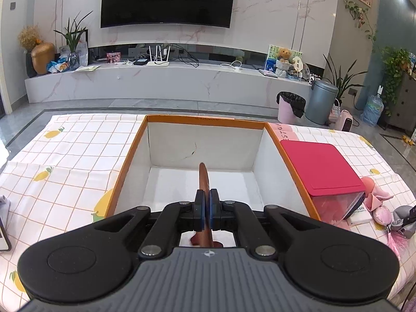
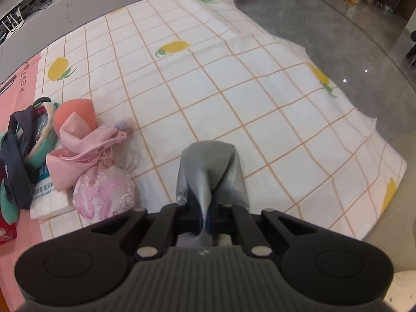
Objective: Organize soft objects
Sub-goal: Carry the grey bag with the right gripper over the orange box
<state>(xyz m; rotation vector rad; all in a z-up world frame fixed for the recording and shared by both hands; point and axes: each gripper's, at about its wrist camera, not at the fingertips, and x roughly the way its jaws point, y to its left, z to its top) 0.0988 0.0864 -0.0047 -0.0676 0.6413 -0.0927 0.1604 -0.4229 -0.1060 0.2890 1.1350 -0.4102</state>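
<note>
Soft objects wait in a heap on the checked, lemon-print tablecloth, among them a pink drawstring pouch, while the right gripper pinches a fold of grey cloth resting on the tablecloth near the heap, apparently to lift it clear. The left gripper, jaws pressed together on a thin brown strip, holds it over the open orange-rimmed box, the likely destination. A red-lidded container stands just beside the box, between it and the heap, and may hamper the carry across.
</note>
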